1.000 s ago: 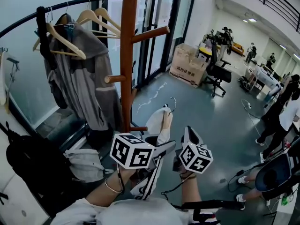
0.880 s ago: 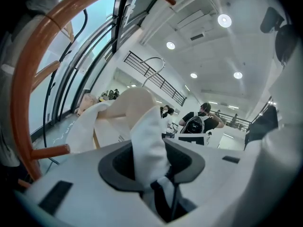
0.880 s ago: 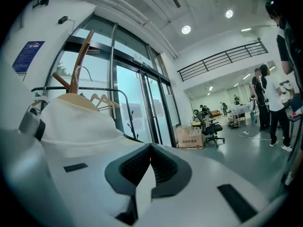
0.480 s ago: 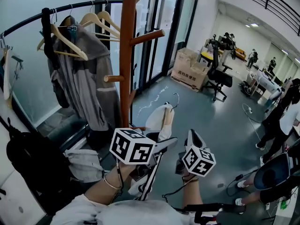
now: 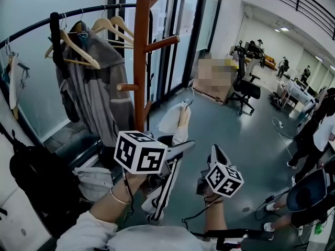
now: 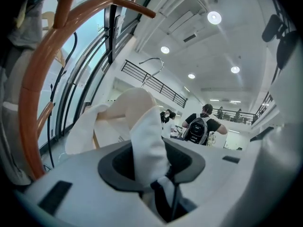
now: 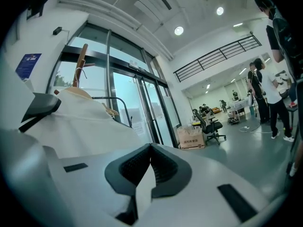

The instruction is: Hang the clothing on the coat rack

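Note:
A white garment (image 5: 175, 122) on a wooden hanger with a wire hook (image 5: 187, 95) hangs in front of me, just right of the brown wooden coat rack (image 5: 141, 56). My left gripper (image 5: 180, 148) is shut on a fold of the garment (image 6: 142, 131). In the left gripper view the hook (image 6: 154, 63) stands above the cloth and the coat rack (image 6: 40, 84) curves up at the left. My right gripper (image 5: 214, 155) is lower and to the right, shut on a thin edge of the same white cloth (image 7: 142, 186). The rest of the garment (image 7: 80, 124) spreads to its left.
A black rail (image 5: 78, 12) behind the rack carries wooden hangers and a grey jacket (image 5: 97, 88). A black backpack (image 5: 36, 177) lies at the lower left. An office chair (image 5: 246, 88), a blurred box and several people stand on the grey floor to the right.
My left gripper has risen with the garment, so the hanger hook is higher and nearer the rack's pegs. The right gripper has barely moved.

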Demonstrator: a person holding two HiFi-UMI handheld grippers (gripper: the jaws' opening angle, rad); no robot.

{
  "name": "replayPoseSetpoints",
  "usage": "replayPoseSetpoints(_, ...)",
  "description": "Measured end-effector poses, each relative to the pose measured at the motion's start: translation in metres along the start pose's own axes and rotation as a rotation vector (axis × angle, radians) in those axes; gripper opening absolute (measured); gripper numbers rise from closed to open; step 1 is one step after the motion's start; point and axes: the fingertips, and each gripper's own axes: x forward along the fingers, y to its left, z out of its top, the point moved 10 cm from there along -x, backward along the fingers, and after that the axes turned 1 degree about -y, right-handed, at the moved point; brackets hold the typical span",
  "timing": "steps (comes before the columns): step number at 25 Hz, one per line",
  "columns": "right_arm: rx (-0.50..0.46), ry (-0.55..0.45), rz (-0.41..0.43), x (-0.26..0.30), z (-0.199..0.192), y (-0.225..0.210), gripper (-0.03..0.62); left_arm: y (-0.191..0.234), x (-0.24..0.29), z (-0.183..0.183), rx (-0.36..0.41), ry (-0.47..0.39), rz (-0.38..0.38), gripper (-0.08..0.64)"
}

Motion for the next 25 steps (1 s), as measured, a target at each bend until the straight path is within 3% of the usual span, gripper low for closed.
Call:
replayPoseSetpoints(10, 0.015, 0.003, 0.097, 0.005, 0.012, 0.016, 0.022, -0.002, -0.011, 0.030, 0.027, -0.044, 0.034, 0.158)
replayPoseSetpoints(17, 0.031, 0.015, 0.119, 0.008, 0.010, 0.018, 0.023, -0.013, -0.015, 0.048, 0.095, -0.042, 0.040, 0.163)
replayPoseSetpoints(25, 0.041, 0.015, 0.132, 0.009, 0.009, 0.019, 0.023, -0.018, -0.024, 0.066, 0.118, -0.060, 0.034, 0.169)
